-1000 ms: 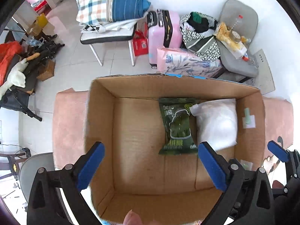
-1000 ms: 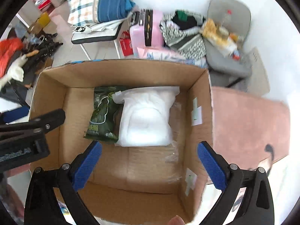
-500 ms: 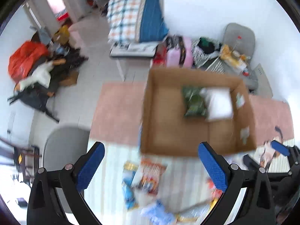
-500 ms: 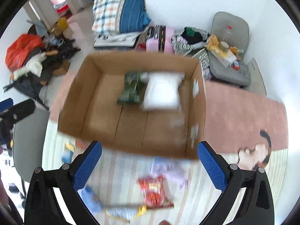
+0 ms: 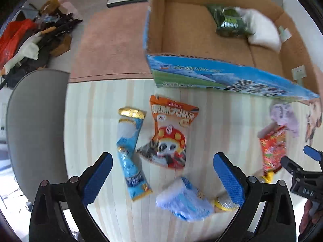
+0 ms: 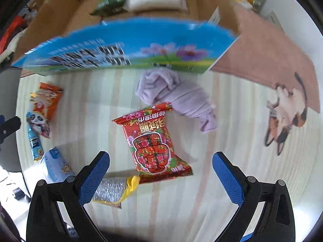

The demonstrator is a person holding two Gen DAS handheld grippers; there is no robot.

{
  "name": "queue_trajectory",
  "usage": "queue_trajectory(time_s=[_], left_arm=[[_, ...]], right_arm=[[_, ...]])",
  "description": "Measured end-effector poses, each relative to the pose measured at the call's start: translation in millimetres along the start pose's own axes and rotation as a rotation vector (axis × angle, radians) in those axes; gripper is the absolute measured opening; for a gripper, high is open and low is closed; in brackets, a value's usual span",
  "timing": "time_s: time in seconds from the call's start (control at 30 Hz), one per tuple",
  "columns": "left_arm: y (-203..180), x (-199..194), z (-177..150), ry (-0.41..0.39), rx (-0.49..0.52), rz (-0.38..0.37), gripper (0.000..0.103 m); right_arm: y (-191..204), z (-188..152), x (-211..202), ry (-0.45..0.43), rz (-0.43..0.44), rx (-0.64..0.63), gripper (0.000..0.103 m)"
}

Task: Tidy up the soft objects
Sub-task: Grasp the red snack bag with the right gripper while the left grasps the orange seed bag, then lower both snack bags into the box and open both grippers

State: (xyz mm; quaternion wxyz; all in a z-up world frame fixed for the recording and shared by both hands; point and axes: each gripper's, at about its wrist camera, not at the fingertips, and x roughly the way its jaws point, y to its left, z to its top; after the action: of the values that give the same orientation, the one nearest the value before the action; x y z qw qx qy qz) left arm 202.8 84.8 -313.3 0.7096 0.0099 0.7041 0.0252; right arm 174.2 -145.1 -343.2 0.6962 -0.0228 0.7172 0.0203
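A cardboard box (image 5: pixel 238 76) with a blue printed front stands at the far side of the table and holds a green snack bag (image 5: pixel 230 20) and a white pillow pack (image 5: pixel 262 30). On the table in front lie an orange snack bag (image 5: pixel 171 133), a blue-and-gold wrapper (image 5: pixel 129 147), a light blue tissue pack (image 5: pixel 183 201), a red snack bag (image 6: pixel 153 141) and a lilac cloth (image 6: pixel 175 94). My left gripper (image 5: pixel 161 177) is open over the orange bag and tissue pack. My right gripper (image 6: pixel 161 173) is open over the red bag.
A silver-and-yellow packet (image 6: pixel 115 189) lies by the red bag. A pink rug (image 5: pixel 113 46) and a cat-print mat (image 6: pixel 284 117) lie beyond the striped table (image 6: pixel 232 133). A grey chair (image 5: pixel 34 129) stands at the left. Clutter lies on the floor at far left.
Both grippers have pulled back from over the box and dropped low over the table. The loose packs on the table are now close below them. Both stay open and empty.
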Motion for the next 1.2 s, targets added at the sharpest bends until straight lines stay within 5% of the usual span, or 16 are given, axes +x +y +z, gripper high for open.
queue_trajectory(time_s=[0.17, 0.4, 0.57, 0.83, 0.93, 1.07, 1.2], left_arm=[[-4.6, 42.6, 24.3, 0.079, 0.035, -0.032, 0.098], [-7.9, 78.9, 34.0, 0.159, 0.064, -0.021, 0.045], [-8.6, 76.1, 13.6, 0.187, 0.016, -0.07, 0.042], [-23.8, 81.4, -27.2, 0.185, 0.015, -0.039, 0.048], [-33.4, 74.9, -29.1, 0.182, 0.007, -0.047, 0.041], [-41.1, 34.6, -34.2, 0.09, 0.028, -0.069, 0.039], [-51.7, -30.7, -39.9, 0.009, 0.031, -0.18, 0.039]], right_arm=[[6.9, 6.4, 34.7, 0.074, 0.019, 0.014, 0.099], [0.7, 4.2, 67.5, 0.164, 0.082, 0.1, 0.064], [-7.4, -3.6, 69.3, 0.188, 0.112, 0.127, 0.051], [-12.9, -25.8, 79.5, 0.25, 0.175, 0.147, 0.056], [-5.3, -20.4, 78.2, 0.26, 0.131, 0.105, 0.049], [1.2, -19.3, 54.0, 0.215, 0.14, 0.101, 0.047], [2.7, -17.4, -2.7, 0.139, 0.223, 0.086, 0.047]])
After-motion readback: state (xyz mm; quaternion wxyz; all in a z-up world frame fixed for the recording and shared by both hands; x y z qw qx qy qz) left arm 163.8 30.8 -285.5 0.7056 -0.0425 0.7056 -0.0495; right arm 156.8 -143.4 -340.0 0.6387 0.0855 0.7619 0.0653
